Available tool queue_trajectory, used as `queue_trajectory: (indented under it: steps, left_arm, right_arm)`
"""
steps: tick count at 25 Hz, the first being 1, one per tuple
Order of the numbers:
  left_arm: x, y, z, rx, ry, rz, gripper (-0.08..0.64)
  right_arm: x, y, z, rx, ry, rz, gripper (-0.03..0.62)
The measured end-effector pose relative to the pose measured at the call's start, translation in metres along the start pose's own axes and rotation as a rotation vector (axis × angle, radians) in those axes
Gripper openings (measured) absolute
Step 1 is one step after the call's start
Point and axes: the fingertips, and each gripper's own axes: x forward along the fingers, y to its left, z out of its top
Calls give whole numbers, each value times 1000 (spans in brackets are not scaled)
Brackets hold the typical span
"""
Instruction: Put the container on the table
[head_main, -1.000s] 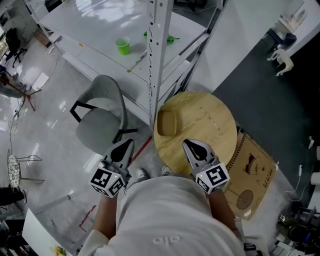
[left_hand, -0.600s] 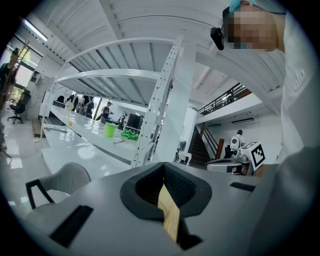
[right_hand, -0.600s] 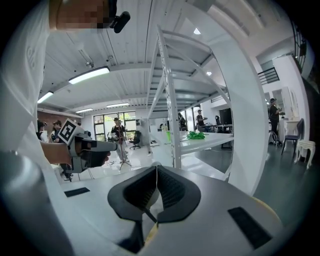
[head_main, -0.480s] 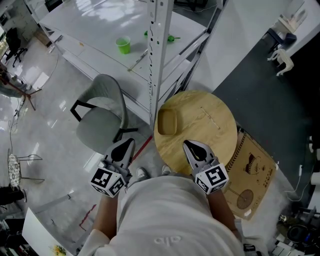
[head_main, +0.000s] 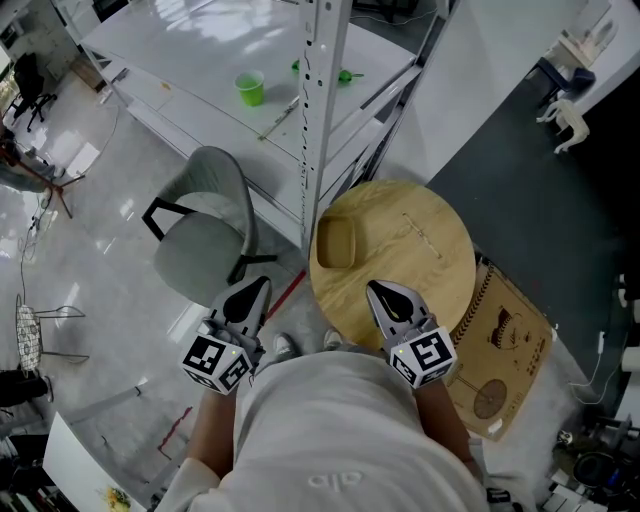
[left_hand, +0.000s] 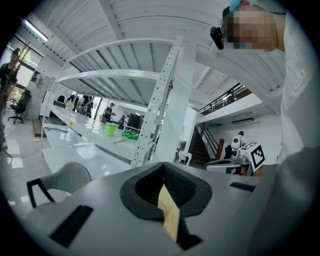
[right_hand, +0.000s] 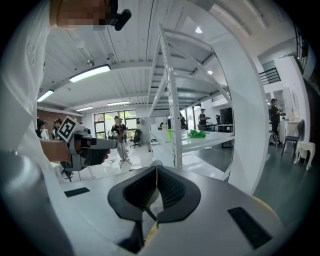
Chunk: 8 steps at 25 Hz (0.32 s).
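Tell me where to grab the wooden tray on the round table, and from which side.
Grip the near rim wall of the wooden tray, coming down from above with one jaw inside and one outside. It lies flat, open side up, on the round table, so its low walls look like the only raised part. The right gripper is nearer; its jaws are together and must open first.

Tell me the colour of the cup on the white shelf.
The cup is bright green, clearest in the head view.
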Motion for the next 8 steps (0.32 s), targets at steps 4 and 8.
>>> queue_trajectory:
  steps: [4, 8]
  left_arm:
    - [-2, 1, -1, 0, 0, 3, 15]
    - [-1, 3, -1, 5, 3, -2, 15]
  right_arm:
    - [1, 2, -2, 0, 4, 1, 32]
    - [3, 3, -2, 1, 8, 4, 31]
